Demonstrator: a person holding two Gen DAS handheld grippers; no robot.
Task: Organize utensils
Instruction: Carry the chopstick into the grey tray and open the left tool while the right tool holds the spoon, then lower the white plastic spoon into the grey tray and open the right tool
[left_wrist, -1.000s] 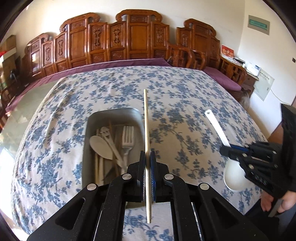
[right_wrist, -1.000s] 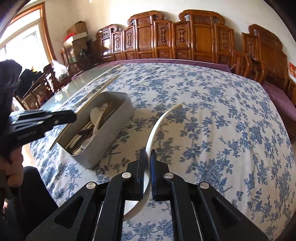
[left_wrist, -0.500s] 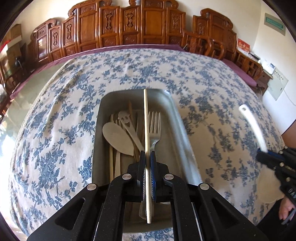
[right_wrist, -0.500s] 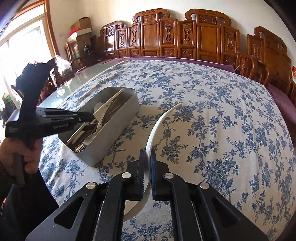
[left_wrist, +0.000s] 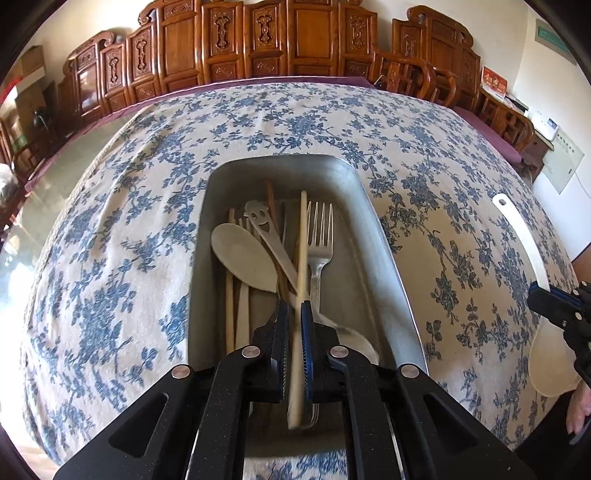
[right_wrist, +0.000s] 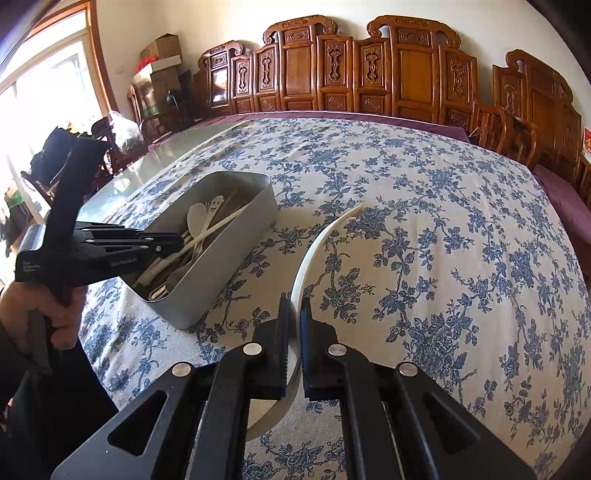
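A grey metal tray (left_wrist: 384, 236) on the floral tablecloth holds a steel fork (left_wrist: 320, 236), a pale wooden spoon (left_wrist: 243, 254), a smiley-face spoon (left_wrist: 258, 216) and several sticks. My left gripper (left_wrist: 293, 308) hangs low over the tray's near end, shut on a pale chopstick (left_wrist: 303, 240) that slants down among the utensils. In the right wrist view the left gripper (right_wrist: 177, 245) is at the tray (right_wrist: 229, 258). My right gripper (right_wrist: 294, 302) is shut on the curved handle of a white ladle (right_wrist: 317, 243), right of the tray; its bowl is under the jaws.
Carved wooden chairs (right_wrist: 406, 74) line the far side of the table. The tablecloth (right_wrist: 443, 221) stretches wide to the right of the tray. Bare glass tabletop (right_wrist: 155, 162) shows at the left. A person's hand (right_wrist: 44, 306) grips the left tool.
My left gripper came forward and down over the tray with the chopstick, whose far end now lies among the utensils. The right gripper and ladle stayed put.
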